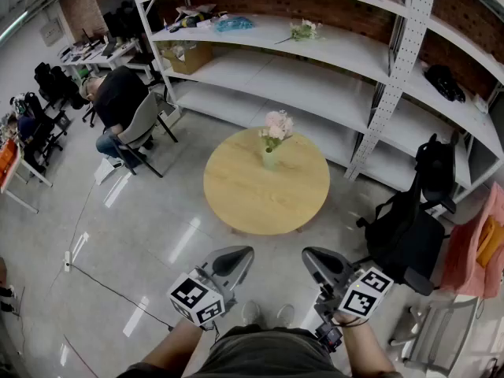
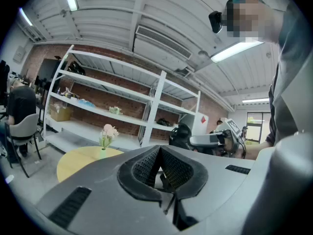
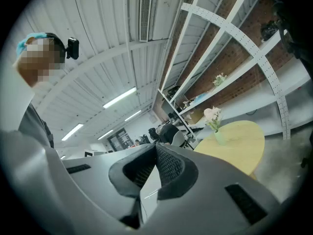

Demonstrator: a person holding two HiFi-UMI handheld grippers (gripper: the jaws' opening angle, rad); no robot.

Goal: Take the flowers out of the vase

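A small pale green vase [image 1: 270, 160] with pink flowers [image 1: 277, 124] stands at the far side of a round wooden table [image 1: 260, 199]. My left gripper [image 1: 233, 260] and right gripper [image 1: 318, 261] are held side by side close to my body, well short of the table. Both are shut with nothing between their pads. In the left gripper view the flowers [image 2: 108, 130] show far off to the left of the closed left gripper [image 2: 159, 166]. In the right gripper view the vase [image 3: 219, 138] and flowers [image 3: 212, 114] stand on the table [image 3: 242, 143], right of the closed right gripper [image 3: 156, 166].
White metal shelving [image 1: 339, 50] runs behind the table. A black office chair [image 1: 405, 235] with a backpack stands to the table's right, beside a chair with pink cloth [image 1: 472, 250]. A person [image 1: 118, 101] sits at the left on a grey chair. A cable [image 1: 118, 294] crosses the floor.
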